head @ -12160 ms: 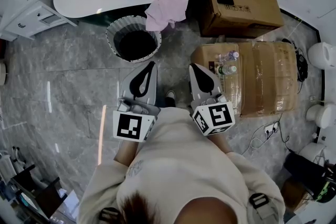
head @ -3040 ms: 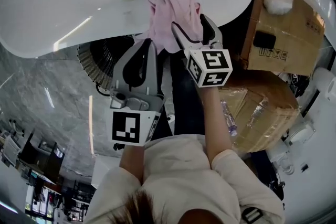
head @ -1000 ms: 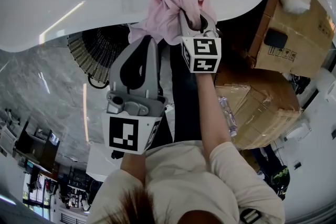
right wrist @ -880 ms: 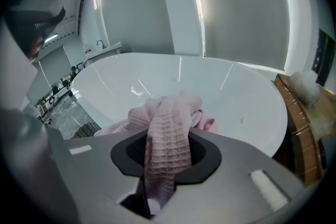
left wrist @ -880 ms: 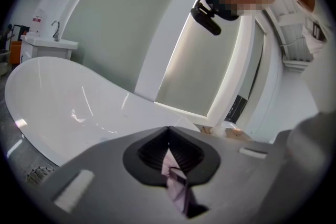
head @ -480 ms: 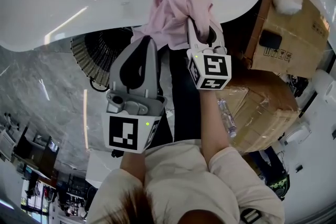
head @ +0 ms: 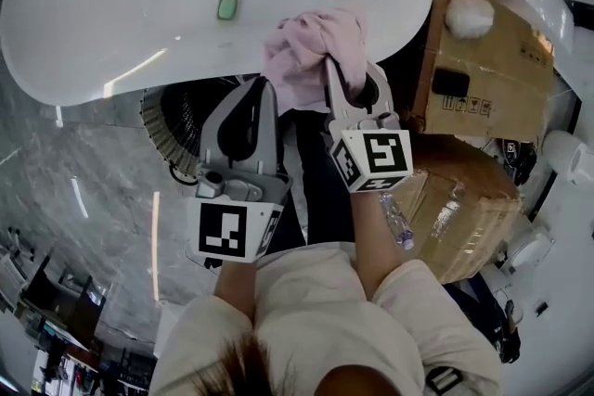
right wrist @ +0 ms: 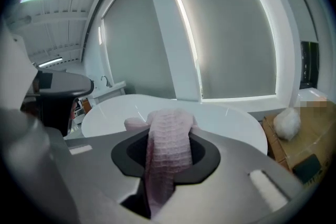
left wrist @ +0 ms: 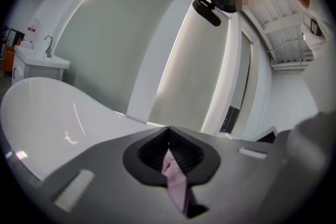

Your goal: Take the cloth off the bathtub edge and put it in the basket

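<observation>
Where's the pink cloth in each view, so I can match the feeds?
Head view: pink cloth upper centre, in the right gripper, at the bathtub rim.
Left gripper view: thin strip low centre, in the jaw slot.
Right gripper view: centre, clamped between the jaws.
Shared landmark: the white bathtub.

We've got a grey marble floor (head: 83, 190) here. On it, the white bathtub (head: 139, 23) stands ahead of the left gripper (head: 264, 83), the dark ribbed basket (head: 176, 121) just left of it, and cardboard boxes (head: 483, 79) right of the right gripper (head: 347, 74).
</observation>
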`<state>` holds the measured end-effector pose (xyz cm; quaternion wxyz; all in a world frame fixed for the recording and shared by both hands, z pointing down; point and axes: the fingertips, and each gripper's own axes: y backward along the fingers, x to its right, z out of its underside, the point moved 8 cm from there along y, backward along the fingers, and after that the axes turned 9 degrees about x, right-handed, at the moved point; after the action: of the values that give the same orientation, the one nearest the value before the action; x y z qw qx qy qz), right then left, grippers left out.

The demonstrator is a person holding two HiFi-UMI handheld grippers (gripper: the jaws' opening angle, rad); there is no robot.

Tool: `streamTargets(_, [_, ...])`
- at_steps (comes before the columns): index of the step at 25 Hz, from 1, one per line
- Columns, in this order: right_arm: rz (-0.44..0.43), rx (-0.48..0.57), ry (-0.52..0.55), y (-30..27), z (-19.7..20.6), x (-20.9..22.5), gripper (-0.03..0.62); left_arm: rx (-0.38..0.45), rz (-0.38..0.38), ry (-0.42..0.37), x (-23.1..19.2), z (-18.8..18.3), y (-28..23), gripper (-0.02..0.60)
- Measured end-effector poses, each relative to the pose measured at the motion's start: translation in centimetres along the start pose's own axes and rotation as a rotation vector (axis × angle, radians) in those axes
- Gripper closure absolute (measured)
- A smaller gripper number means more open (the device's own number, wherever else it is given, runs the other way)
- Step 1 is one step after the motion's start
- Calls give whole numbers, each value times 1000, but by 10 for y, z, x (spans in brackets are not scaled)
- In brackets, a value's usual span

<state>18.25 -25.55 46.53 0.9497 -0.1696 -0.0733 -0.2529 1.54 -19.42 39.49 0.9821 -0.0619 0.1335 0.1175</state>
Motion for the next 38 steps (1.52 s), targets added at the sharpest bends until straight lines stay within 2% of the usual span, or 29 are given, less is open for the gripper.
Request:
streamTargets(13, [5, 180, 33, 63, -112, -64, 513, 143, 111, -99, 12, -98, 32, 574])
streamTargets(18, [34, 287, 75, 97, -166, -87, 513, 153, 148, -139, 17, -128, 57, 574])
streamTargets(24, [64, 373, 96, 132, -218, -104, 513, 194, 189, -148, 25, -159, 80, 574])
streamTargets(32, [41, 457, 93, 180, -257, -100, 513, 249, 172, -166, 53, -178, 106, 574])
streamTargets(38, [-56, 527, 122, 228, -273, -105, 513, 313, 110, -204, 84, -183, 147, 574])
